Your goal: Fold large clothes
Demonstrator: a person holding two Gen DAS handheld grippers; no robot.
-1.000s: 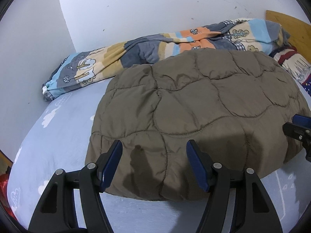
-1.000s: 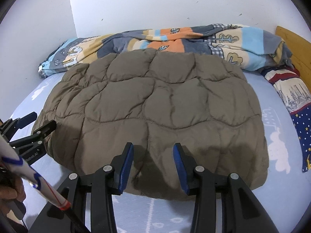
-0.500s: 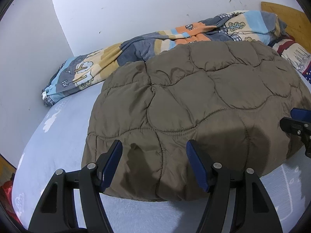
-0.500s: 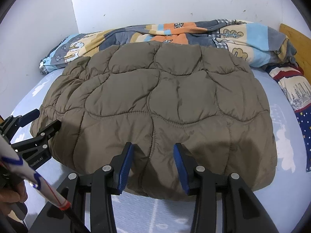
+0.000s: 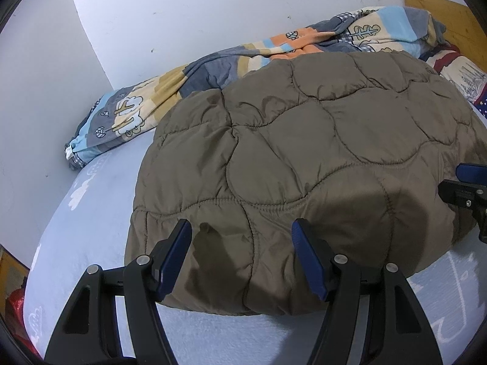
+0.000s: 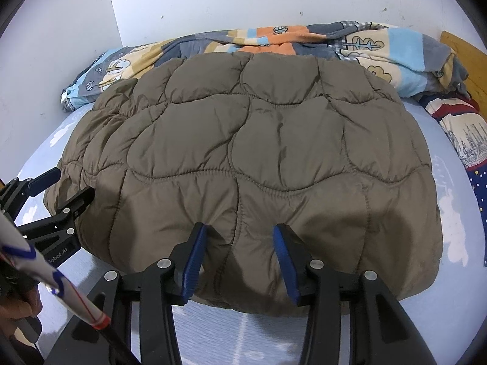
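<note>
A brown quilted jacket (image 5: 304,164) was observed lying folded into a broad padded bundle on a bed covered by a pale blue sheet (image 5: 91,213). The left gripper (image 5: 242,255) was recorded at the near edge of the jacket, toward its left corner, its blue-padded fingers (image 5: 176,255) spread wide apart with the near hem seen between them; nothing was clamped, and contact with the fabric could not be judged. In the right wrist view the same jacket (image 6: 258,152) was seen filling the middle of the bed, and the right gripper (image 6: 240,258) was noted at the near hem, its fingers (image 6: 284,258) parted with a bulge of quilting between them, the fabric not pinched. The left gripper (image 6: 61,194) was also visible there at the jacket's near left edge, and the right gripper (image 5: 468,188) appeared at the right margin of the left wrist view, beside the jacket. A patterned blanket (image 6: 334,42) was logged bunched along the white wall (image 6: 243,0) behind the jacket, touching its far edge. A starred pillow (image 6: 468,152) lay well to the right.
</note>
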